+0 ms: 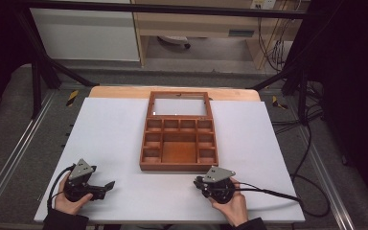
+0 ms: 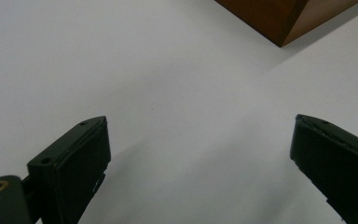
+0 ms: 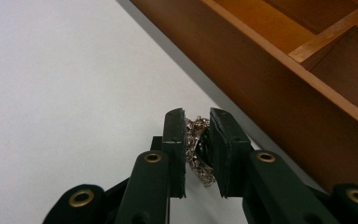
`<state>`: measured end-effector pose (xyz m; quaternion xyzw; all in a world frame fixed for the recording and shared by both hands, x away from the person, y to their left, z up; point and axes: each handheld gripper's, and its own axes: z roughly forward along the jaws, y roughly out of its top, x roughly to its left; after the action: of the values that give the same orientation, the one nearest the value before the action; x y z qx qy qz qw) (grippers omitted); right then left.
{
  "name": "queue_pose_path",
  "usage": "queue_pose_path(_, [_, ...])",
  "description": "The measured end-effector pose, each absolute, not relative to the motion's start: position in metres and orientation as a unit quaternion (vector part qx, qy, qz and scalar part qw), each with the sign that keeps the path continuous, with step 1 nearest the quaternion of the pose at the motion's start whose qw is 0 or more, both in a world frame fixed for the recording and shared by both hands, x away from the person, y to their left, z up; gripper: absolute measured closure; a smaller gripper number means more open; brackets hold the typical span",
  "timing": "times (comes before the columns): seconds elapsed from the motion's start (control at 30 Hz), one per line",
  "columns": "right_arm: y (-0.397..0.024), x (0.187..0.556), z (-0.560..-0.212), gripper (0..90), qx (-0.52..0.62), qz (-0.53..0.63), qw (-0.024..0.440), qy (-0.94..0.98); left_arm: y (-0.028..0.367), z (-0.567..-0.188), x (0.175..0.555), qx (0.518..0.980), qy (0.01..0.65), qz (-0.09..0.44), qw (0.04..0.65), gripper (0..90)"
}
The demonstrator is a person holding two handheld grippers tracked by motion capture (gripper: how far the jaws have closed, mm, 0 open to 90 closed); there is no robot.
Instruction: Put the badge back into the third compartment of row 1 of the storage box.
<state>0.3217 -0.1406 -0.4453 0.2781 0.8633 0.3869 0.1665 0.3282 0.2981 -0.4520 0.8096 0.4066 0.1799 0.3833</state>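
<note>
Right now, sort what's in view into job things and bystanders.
Job:
right gripper, shut on a silvery chain
wooden tray, open compartments
left gripper, open, nothing between its jaws

Bystanders:
white table
cables on the floor

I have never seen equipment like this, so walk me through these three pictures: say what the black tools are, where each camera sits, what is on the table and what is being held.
There is no robot here. A person holds a hand tool in each hand, and each tool has two black fingers that pinch.

The high view looks down from above the person's side of the table. It shows the left gripper and the right gripper near the front edge of the white table, with an open wooden box between and beyond them. The box has many small compartments, which look empty.

The other two pictures come from cameras riding on the tools. In the left gripper view the fingers stand wide apart over bare table. In the right gripper view the fingers pinch a small bunched silvery chain beside the box wall.
</note>
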Motion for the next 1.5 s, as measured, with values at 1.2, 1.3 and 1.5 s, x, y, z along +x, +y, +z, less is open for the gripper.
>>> queue_pose_path(1.2, [-0.148,0.323,-0.436,84.8,0.293,0.372,0.187,0.861,0.298,-0.452,0.328,0.809,0.407,0.18,0.383,4.6])
queue_pose_path(1.3, [-0.148,0.323,-0.436,85.6,0.295,0.371,0.189,0.86,0.298,-0.452,0.328,0.809,0.407,0.18,0.383,4.6])
queue_pose_path(1.5, [-0.15,0.323,-0.435,86.8,0.297,0.365,0.194,0.861,0.298,-0.452,0.328,0.809,0.407,0.18,0.383,4.6])
